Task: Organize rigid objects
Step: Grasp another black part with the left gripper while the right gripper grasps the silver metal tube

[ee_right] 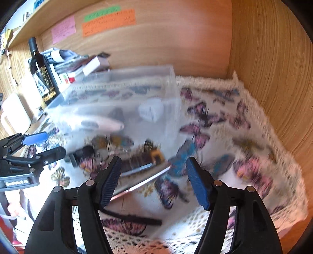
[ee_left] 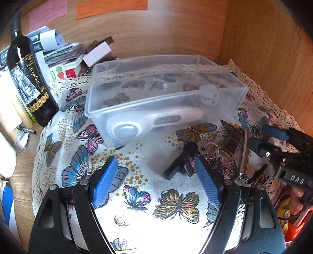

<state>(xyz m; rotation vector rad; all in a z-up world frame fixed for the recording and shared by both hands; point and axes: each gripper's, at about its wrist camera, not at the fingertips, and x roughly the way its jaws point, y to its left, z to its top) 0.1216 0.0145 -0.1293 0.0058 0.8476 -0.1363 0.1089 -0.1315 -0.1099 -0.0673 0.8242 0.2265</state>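
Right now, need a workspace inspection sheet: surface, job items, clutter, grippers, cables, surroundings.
Surface: butterfly cloth with lace edge, over a wooden desk.
Job's things: clear bin holds a thermometer and a die; black clip, keys and harmonica lie on the cloth outside it.
Clutter: wine bottle, paper pile, both left of the bin.
Grippers: left hand-held gripper open, empty; right hand-held gripper open, empty, view blurred.
Cables: nothing seen.
Surroundings: wood panel walls, sticky notes on the back one.
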